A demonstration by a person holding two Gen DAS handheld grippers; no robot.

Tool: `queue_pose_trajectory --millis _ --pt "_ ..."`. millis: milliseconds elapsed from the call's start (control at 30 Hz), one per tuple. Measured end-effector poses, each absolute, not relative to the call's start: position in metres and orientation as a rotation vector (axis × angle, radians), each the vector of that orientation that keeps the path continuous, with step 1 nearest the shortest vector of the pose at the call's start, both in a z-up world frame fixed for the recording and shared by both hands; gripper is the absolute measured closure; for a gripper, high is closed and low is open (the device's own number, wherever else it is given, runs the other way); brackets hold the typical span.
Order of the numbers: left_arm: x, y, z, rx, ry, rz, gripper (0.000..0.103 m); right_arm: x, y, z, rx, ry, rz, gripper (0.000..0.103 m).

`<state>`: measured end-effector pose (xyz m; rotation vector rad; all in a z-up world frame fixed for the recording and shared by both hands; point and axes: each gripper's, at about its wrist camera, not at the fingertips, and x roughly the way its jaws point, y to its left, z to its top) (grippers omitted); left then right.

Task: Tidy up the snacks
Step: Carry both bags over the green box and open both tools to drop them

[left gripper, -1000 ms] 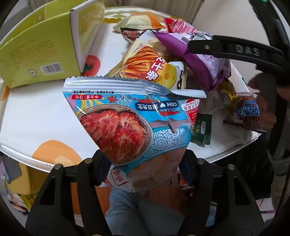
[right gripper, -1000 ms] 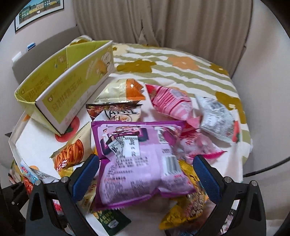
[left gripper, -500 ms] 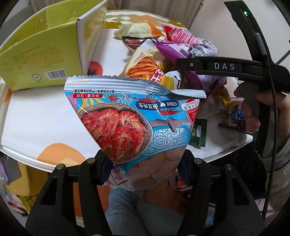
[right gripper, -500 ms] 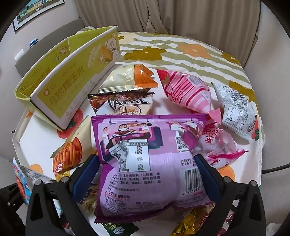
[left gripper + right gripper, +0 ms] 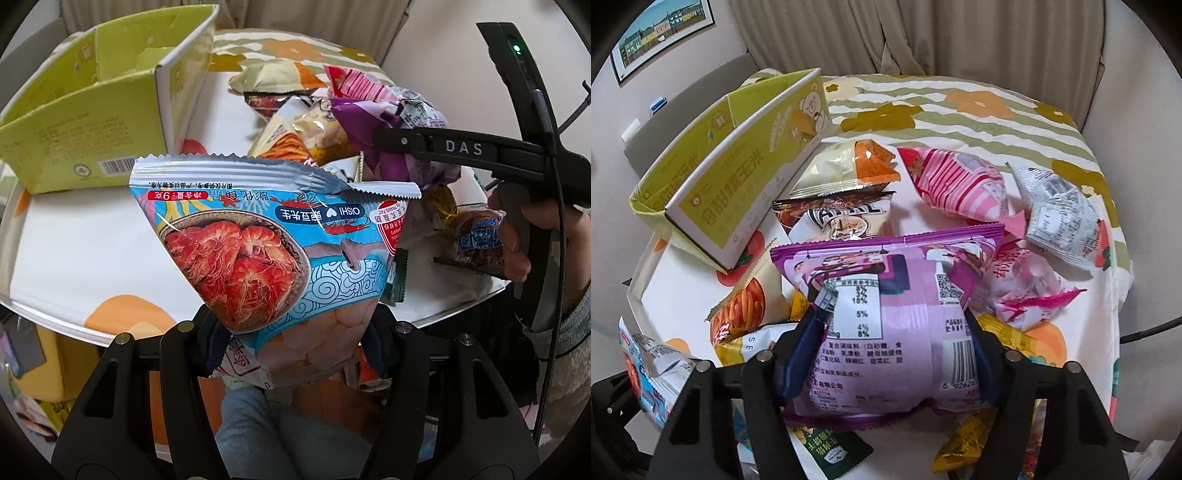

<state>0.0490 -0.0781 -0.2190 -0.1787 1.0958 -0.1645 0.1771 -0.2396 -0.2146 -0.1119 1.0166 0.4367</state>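
Observation:
My left gripper (image 5: pixel 295 332) is shut on a blue shrimp-cracker bag (image 5: pixel 266 240) and holds it above the table's near edge; the bag also shows at the lower left of the right wrist view (image 5: pixel 646 369). My right gripper (image 5: pixel 890 354) is shut on a purple snack bag (image 5: pixel 886 314) over the snack pile; the bag (image 5: pixel 388 122) and the gripper body show in the left wrist view. An open yellow-green cardboard box (image 5: pixel 85 110) stands at the table's left (image 5: pixel 738 177).
Loose snack bags lie on the flowered tablecloth (image 5: pixel 960 103): a pink striped bag (image 5: pixel 956 184), a silver bag (image 5: pixel 1060 218), an orange-cream bag (image 5: pixel 849 166), an orange chip bag (image 5: pixel 742 314), a small green packet (image 5: pixel 831 450). Curtains hang behind the table.
My right gripper has closed on the purple bag and lifted it a little. My left gripper has raised the blue bag slightly toward the box.

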Motion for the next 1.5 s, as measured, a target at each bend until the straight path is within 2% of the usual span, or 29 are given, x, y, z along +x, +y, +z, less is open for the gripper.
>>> queue_pose_trajectory --millis 200,500,833,1100,1500 --pt "0.048 -0.070 -0.187 -0.190 1.050 -0.166 0.047 0.166 -0.249 -0.190 -0.098 0.979 0.427 0.037" --pt "0.074 -0.026 -0.108 -0.206 0.887 -0.105 0.047 0.152 -0.246 -0.114 -0.112 0.866 0.426 0.037" --pt "0.144 0.075 -0.059 -0.204 0.817 -0.033 0.047 0.174 -0.172 -0.060 -0.116 0.742 0.497 0.036" --pt "0.225 0.162 -0.053 -0.187 0.868 -0.031 0.047 0.229 -0.084 -0.052 -0.061 0.770 0.522 0.036" --pt "0.325 0.211 -0.109 -0.136 1.047 -0.126 0.047 0.292 -0.016 -0.077 0.017 0.867 0.401 0.036"
